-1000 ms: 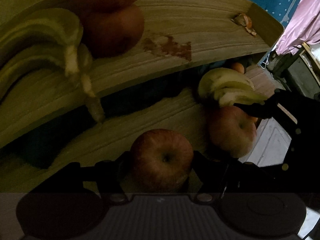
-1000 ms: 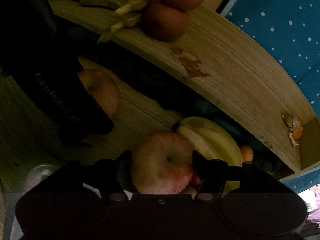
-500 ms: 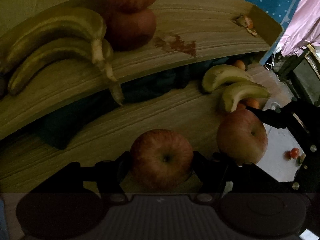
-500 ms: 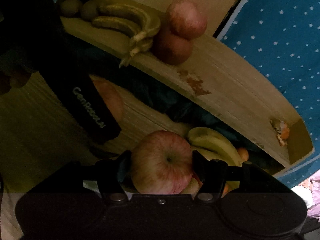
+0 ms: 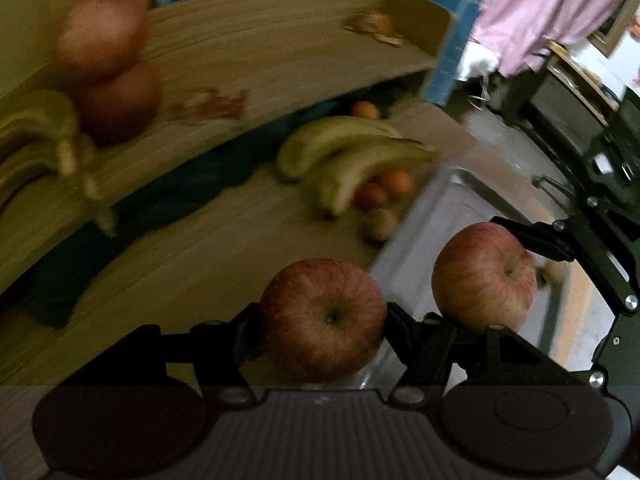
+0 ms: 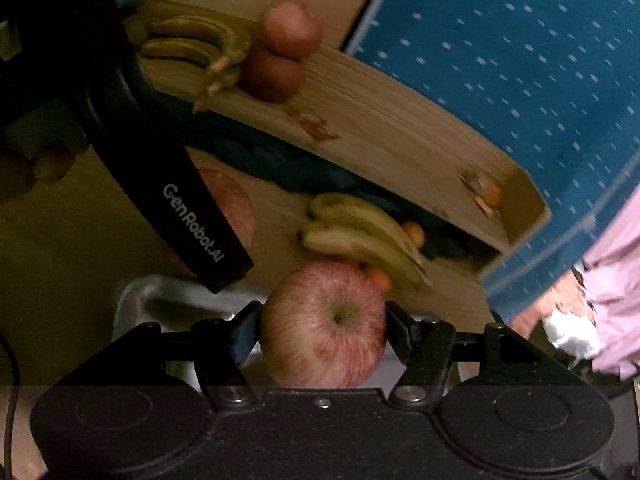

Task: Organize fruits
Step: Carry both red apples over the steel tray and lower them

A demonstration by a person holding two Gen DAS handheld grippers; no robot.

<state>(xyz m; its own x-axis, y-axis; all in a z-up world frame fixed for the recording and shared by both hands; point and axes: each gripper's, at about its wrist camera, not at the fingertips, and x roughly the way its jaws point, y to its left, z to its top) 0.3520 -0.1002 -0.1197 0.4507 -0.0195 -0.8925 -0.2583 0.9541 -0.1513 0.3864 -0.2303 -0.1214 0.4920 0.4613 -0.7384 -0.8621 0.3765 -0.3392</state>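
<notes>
Fingers (image 5: 394, 316) on the left gripper (image 5: 324, 316) were clamped on a red apple (image 5: 324, 318), one black pad on each side, and the fingers (image 6: 396, 322) of the right gripper (image 6: 324, 322) were doing the same with a second apple (image 6: 326, 326). Both apples sat right at the bottom centre of their own wrist views, held up in the air in front of the wooden shelves. Each one had its dimpled end facing pretty much straight at the camera, so the core axis ran along the fingers. No real long side to speak of, they were roundish. Skin looked smooth, with fine red streaks over a paler yellow-pink base; the right one was lighter and more striped.

From the left wrist you could also see the right gripper's apple off to the right, its dimple turned sideways.

Behind them: an upper shelf (image 6: 400, 128) of pale, grainy wood with a reddish stain, two more apples (image 6: 280, 56) stacked one on the other, and a bunch of bananas (image 6: 200, 44) beside them. The lower shelf (image 5: 200, 248) had another banana bunch (image 5: 352, 156), curved and greenish-yellow, with a few small oranges (image 5: 396, 182) tucked under and behind it. A blue dotted cloth (image 6: 500, 60) hung at the back, with pink fabric (image 5: 540, 8) further right. Left view was fairly blurry.
</notes>
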